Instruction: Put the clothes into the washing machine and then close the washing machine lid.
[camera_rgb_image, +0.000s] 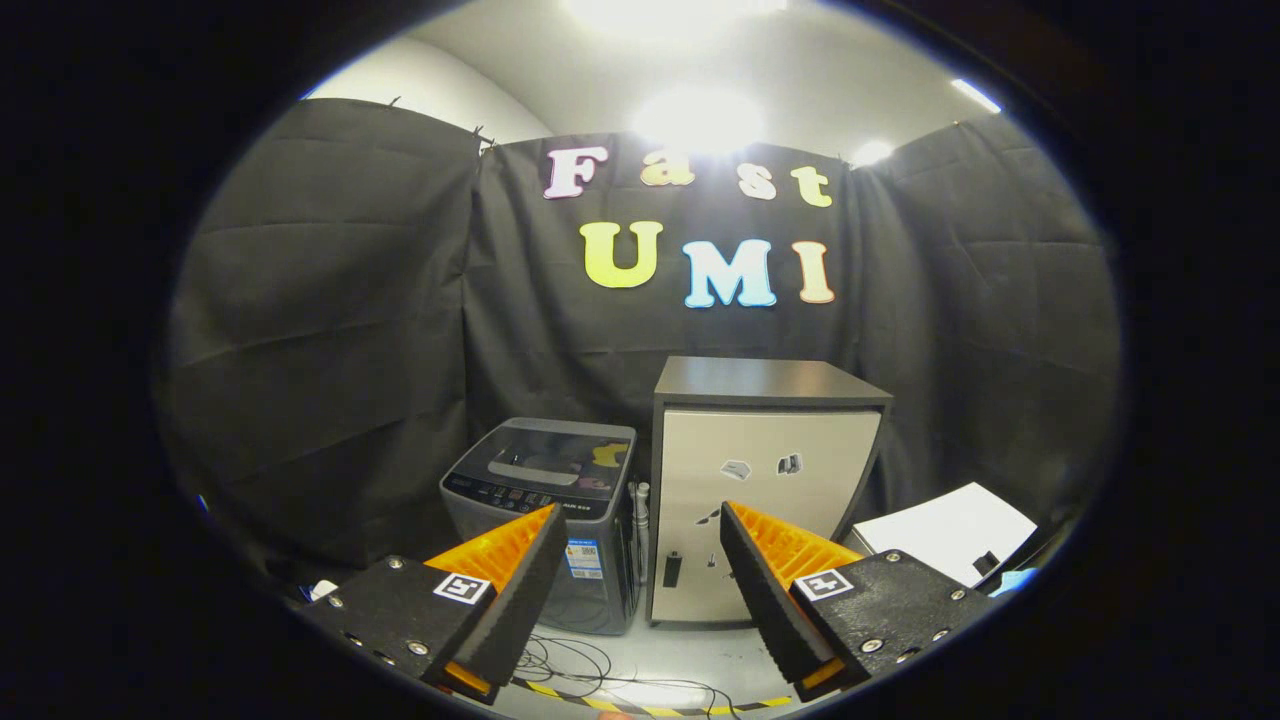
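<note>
My gripper (640, 520) hangs nearest, jaws spread wide with nothing between them. Beyond the fingers I see the washing machine (545, 510) on the floor, lid down, just beside a cabinet (760, 480). I can't tell its contents.

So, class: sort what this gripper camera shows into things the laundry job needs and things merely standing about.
Job:
washing machine, lid down, beyond the fingers
gripper, fingers open, holding nothing

Standing about:
small fridge-like cabinet beside the machine
white board
cables on the floor
striped floor tape
</note>
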